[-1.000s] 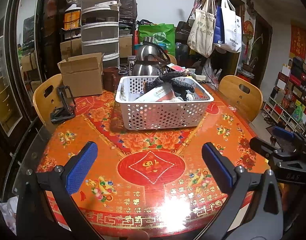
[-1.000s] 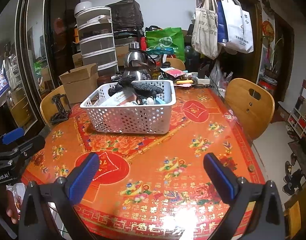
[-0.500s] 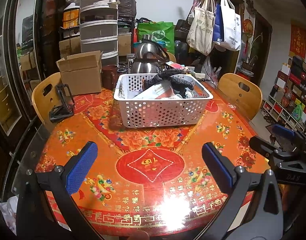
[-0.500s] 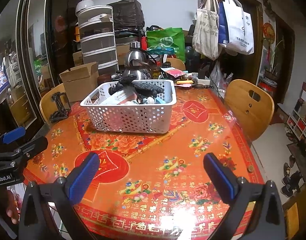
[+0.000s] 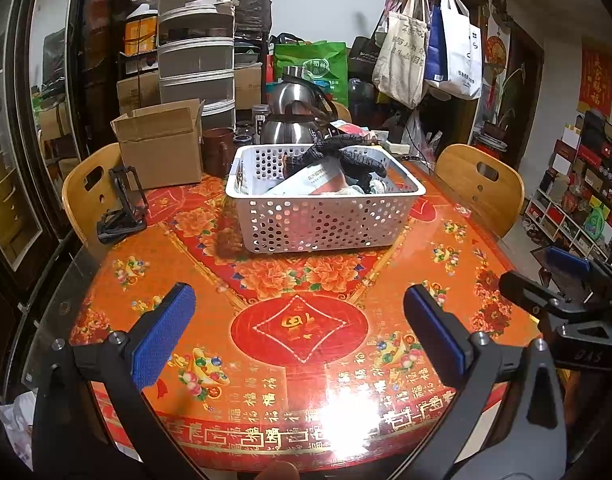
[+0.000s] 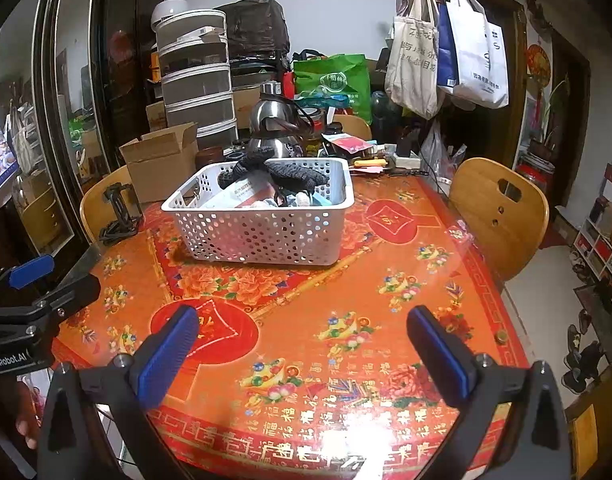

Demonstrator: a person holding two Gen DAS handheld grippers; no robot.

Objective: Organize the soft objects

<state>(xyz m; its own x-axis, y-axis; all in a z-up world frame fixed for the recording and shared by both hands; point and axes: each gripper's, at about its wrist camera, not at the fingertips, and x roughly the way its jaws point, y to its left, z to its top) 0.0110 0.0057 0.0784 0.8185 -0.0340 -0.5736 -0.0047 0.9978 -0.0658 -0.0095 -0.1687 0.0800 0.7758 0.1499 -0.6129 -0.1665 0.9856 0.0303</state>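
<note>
A white perforated basket (image 5: 326, 220) stands on the round orange-red table (image 5: 297, 320); it also shows in the right wrist view (image 6: 261, 228). Dark knitted gloves (image 5: 342, 152) drape over its top, above a flat packet (image 5: 318, 180) and small pale cloth items; the gloves show in the right wrist view (image 6: 281, 172) too. My left gripper (image 5: 299, 332) is open and empty above the table's near edge, well short of the basket. My right gripper (image 6: 301, 344) is open and empty, also near the front edge, to the right of the left one.
A cardboard box (image 5: 161, 144), brown mug (image 5: 217, 152), steel kettle (image 5: 297, 116) and black phone stand (image 5: 121, 208) sit behind and left of the basket. Wooden chairs (image 5: 482, 188) flank the table. Tote bags (image 5: 426, 48) hang at the back.
Both grippers have drawn back slightly and risen, so the basket looks a little farther and higher in the views. Both stay open and empty.
</note>
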